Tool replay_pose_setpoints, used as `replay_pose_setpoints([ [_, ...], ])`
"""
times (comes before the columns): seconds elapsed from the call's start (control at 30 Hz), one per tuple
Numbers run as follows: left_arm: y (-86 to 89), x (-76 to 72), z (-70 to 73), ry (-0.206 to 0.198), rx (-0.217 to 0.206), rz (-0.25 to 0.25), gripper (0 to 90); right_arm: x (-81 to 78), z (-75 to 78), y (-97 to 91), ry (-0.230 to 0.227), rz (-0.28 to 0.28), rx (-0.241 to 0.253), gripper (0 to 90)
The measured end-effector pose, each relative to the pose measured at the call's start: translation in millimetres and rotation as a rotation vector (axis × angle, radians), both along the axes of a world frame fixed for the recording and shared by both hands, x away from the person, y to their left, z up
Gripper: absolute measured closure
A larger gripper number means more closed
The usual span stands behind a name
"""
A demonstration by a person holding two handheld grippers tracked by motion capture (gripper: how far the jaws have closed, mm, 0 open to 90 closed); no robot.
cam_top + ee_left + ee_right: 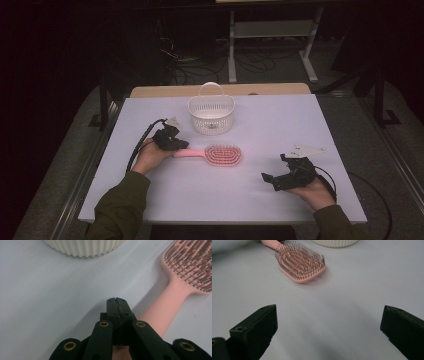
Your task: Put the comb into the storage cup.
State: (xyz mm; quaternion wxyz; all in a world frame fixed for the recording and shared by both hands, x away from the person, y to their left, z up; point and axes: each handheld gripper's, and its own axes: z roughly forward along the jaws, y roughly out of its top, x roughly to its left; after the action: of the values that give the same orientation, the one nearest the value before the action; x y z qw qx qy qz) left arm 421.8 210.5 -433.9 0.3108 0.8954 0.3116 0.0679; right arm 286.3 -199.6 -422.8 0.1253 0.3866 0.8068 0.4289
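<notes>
A pink hairbrush [222, 155] lies bristles up in the middle of the white table [280, 120], handle pointing left. My left gripper [175, 143] rests over the handle's end. In the left gripper view its jaws [117, 301] are pressed together with nothing between them, and the pink handle [160, 315] runs under and beside them to the right. My right gripper [274, 168] sits at the table's right front, open wide, pointing left toward the brush. In the right gripper view the brush head [299, 262] lies well ahead of the open gripper [329, 322].
A white ribbed basket [211, 114] with a loop handle stands just behind the brush; its wall shows at the top of the left gripper view [85, 247] and the right gripper view [334, 242]. Beyond the table are desk legs and cables on a dark floor.
</notes>
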Motion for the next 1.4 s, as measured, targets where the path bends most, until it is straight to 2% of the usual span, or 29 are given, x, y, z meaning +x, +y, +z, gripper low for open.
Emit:
replay_pose_setpoints([
  [0.1,2.1,-3.8,0.5,-0.003,0.002,-0.008,90.0,-0.3,-0.1,-0.2,-0.001,0.001,-0.001,0.7],
  [0.43,11.2,-13.9,1.9,-0.010,-0.030,-0.013,90.0,-0.6,-0.2,-0.2,-0.001,0.001,-0.001,0.7],
  [0.6,12.6,-17.2,1.4,0.001,-0.013,-0.029,90.0,-2.0,0.2,-0.9,0.001,-0.005,-0.003,0.7],
  [1.4,18.2,-51.5,3.9,0.021,-0.003,-0.090,90.0,-1.8,-0.4,-1.0,0.001,-0.004,-0.004,0.7],
])
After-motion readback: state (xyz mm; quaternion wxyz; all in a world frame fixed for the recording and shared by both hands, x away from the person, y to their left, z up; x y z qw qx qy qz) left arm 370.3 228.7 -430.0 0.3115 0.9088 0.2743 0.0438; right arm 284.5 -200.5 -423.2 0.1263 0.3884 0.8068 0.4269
